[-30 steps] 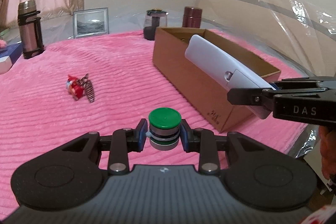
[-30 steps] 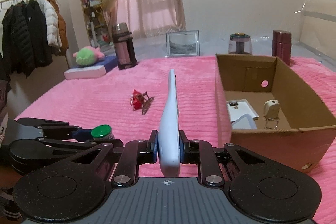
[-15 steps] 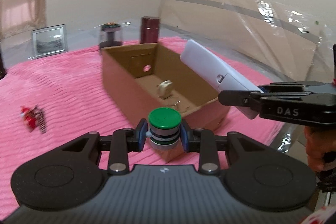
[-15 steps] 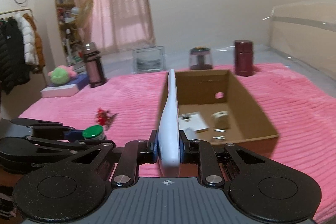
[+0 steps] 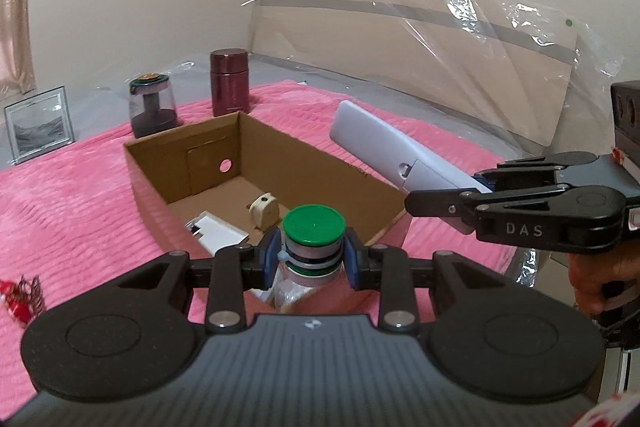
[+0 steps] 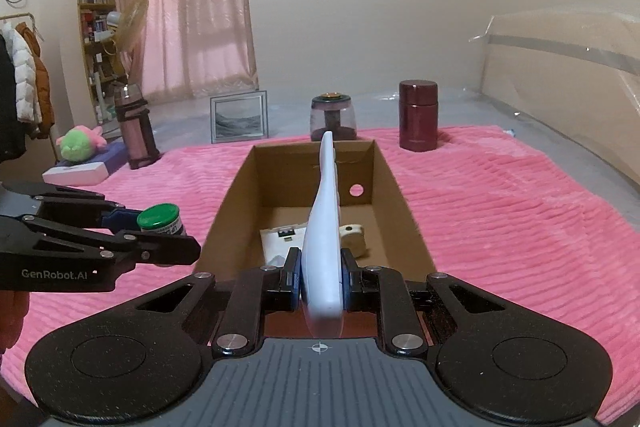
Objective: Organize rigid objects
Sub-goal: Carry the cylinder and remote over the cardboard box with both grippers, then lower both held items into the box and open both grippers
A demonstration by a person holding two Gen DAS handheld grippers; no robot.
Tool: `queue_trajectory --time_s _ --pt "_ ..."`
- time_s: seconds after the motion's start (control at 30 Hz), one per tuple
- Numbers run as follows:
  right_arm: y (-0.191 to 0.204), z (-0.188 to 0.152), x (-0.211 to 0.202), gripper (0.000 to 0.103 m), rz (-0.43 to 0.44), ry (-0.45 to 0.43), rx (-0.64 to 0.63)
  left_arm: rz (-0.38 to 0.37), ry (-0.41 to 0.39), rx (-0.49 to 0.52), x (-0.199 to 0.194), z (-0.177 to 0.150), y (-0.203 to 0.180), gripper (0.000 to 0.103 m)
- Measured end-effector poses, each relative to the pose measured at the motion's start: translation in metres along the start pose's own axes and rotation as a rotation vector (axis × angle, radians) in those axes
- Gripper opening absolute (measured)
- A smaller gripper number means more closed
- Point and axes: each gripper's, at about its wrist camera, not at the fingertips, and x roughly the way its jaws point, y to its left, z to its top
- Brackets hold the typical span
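Pink bedspread (image 6: 500, 207) carries an open cardboard box (image 6: 404, 211) at 12 o'clock; left tool (image 5: 313, 259) pinches a green-capped jar (image 5: 314, 227), right tool (image 6: 320, 281) pinches a white remote (image 6: 324, 227), both held above it, apparently for dropping in.

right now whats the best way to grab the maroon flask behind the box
Take the maroon flask around its straight body, below the lid, coming in level from the near side. It stands upright and apart from the cardboard box, so a side grip looks steadiest.

surface: pink blanket (image 6: 500, 211) | on it: cardboard box (image 6: 236, 203), maroon canister (image 6: 418, 115), grinder jar (image 6: 333, 117)
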Motion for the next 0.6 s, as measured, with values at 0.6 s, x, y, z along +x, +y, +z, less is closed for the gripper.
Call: queue_trajectory --time_s 0.6 --pt "-0.034 0.047 0.098 0.015 0.086 0.255 -0.164 -0.05 0.196 0.119 0.105 0.051 0.054 0.027"
